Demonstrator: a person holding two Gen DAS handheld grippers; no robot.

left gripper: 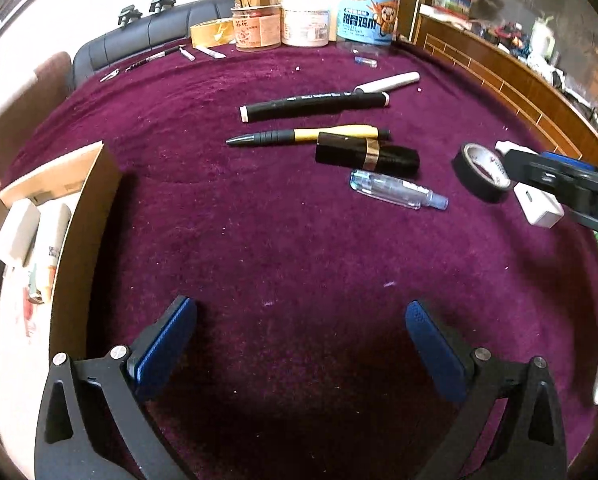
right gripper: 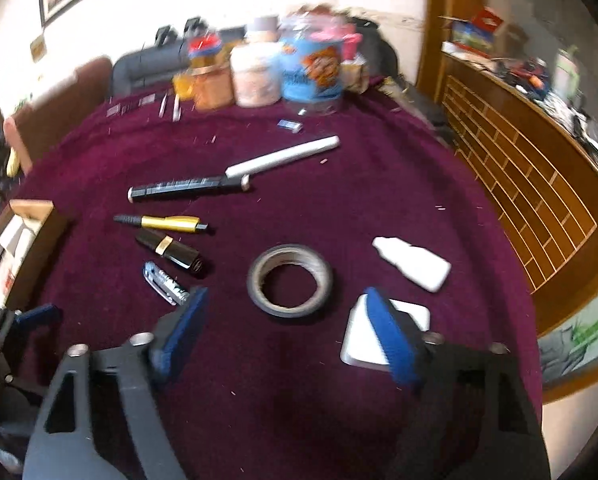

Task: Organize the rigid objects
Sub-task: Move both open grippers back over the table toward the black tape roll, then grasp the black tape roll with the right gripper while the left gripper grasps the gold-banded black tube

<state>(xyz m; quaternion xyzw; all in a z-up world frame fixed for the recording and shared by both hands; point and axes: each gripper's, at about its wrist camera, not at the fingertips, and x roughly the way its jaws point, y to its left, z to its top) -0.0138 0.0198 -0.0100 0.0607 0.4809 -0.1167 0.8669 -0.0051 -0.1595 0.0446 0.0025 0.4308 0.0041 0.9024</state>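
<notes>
Blue jar (left gripper: 369,12), Chinese label, perhaps snacks.

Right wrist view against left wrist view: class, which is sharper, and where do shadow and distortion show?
Left wrist view: sharp, the black marker crisp; dark shadow pools between the left tongs. Right wrist view: motion-blurred, the jars smeared. Both: fisheye bends the wooden counter.
</notes>
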